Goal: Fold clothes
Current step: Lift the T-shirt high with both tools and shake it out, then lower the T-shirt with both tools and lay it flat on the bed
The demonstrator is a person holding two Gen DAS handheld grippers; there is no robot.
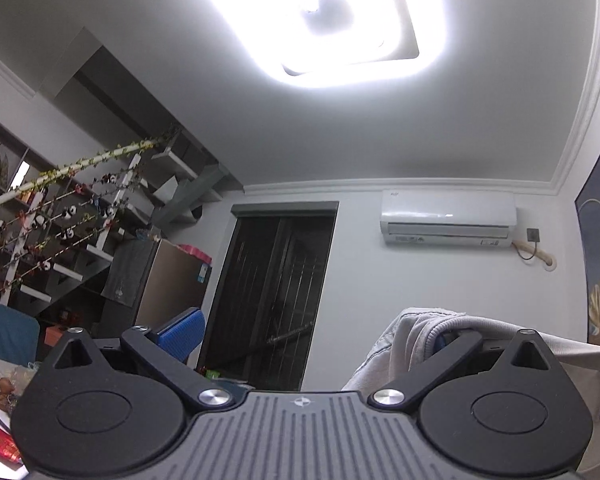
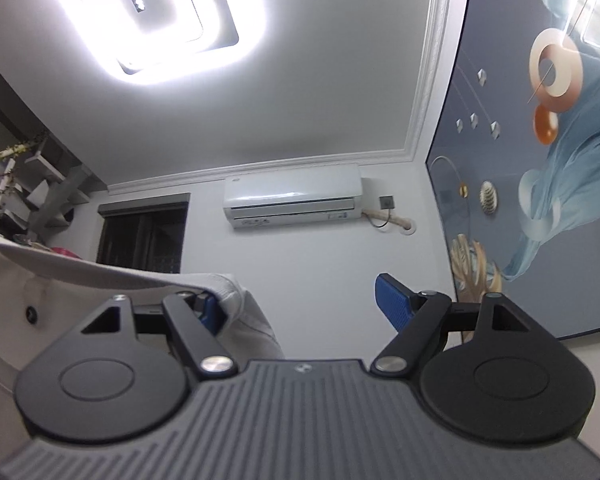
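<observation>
Both grippers point up toward the ceiling. My left gripper (image 1: 312, 332) is open, its blue pads wide apart. A light grey garment (image 1: 416, 344) with a ribbed hem is draped over its right finger and hides that pad; the cloth stretches off to the right. My right gripper (image 2: 300, 304) is open too. The same grey garment (image 2: 236, 300) hangs over its left finger and stretches off to the left, with a dark button (image 2: 31, 314) showing. The right pad (image 2: 392, 304) is bare. Neither gripper is closed on the cloth.
A bright ceiling lamp (image 1: 340, 20) is overhead. An air conditioner (image 1: 448, 216) hangs on the far wall beside a dark window (image 1: 276, 296). Shelves and a decorated stair rail (image 1: 60, 216) stand left. A mural wall (image 2: 540, 160) is on the right.
</observation>
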